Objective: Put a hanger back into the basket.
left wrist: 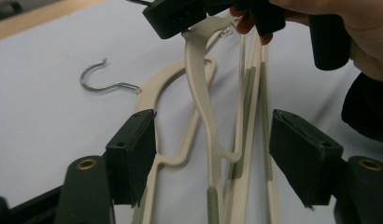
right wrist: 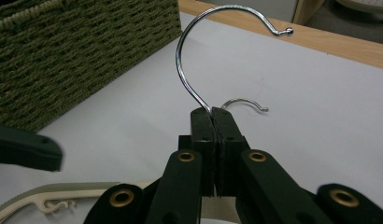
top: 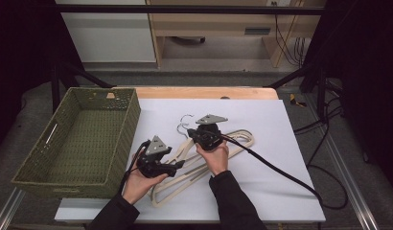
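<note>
Hangers (top: 204,165) are lying in a loose cream pile on the white sheet (top: 281,143), sitting around 6 o'clock of the table, right in front of you. Your right gripper (top: 204,130) is pinching one by the base of its metal hook (right wrist: 194,60), jaws squeezed tight together, and that hook is curling up and over toward 12 o'clock in the right gripper view. A second hook (right wrist: 243,103) is lying flat on the sheet just past your jaws, toward 1 o'clock.

Your left gripper (top: 178,166) is sitting at about 8 o'clock from the right one, jaws spread wide and gripping nothing. In the left gripper view you're looking straight down the gap, with the raised hanger's neck (left wrist: 201,98) running between the two pads (left wrist: 133,149) and touching neither of them. More cream arms with ribbed green strips are lying underneath, and your right hand (left wrist: 348,23) is showing at the top.

Woven green basket (top: 79,139) is sitting at 9 o'clock, its near wall just beside your left hand (top: 139,184). Black cable (top: 276,170) is trailing off your right gripper toward 4 o'clock.
</note>
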